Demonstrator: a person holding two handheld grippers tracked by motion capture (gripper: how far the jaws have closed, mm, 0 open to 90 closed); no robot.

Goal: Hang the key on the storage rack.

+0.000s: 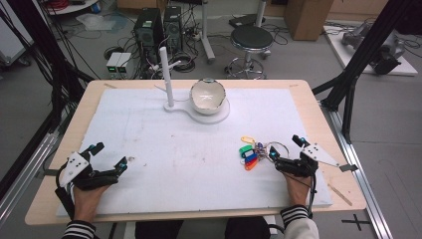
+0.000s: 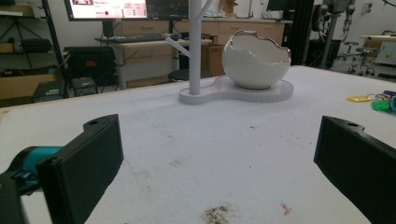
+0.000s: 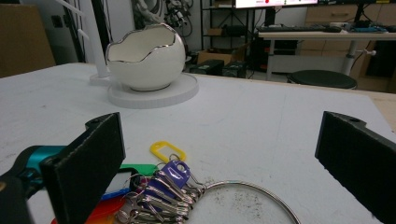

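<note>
Both my grippers are gaping wide: left gripper (image 1: pixel 108 156) is resting on the bare white mat (image 1: pixel 164 149), right gripper (image 1: pixel 285 148) is straddling the key ring (image 3: pixel 252 198) beside its coloured tags (image 1: pixel 249 154); eggshell bowl (image 1: pixel 207 94) is sitting far across.

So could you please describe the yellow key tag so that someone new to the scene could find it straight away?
Start at the white board covering the table and go to its near right part, where the open right gripper rests beside a key ring with coloured tags. The yellow tag lies at the far edge of that bunch, towards the bowl; its neighbours are green, blue, purple and red.
</note>
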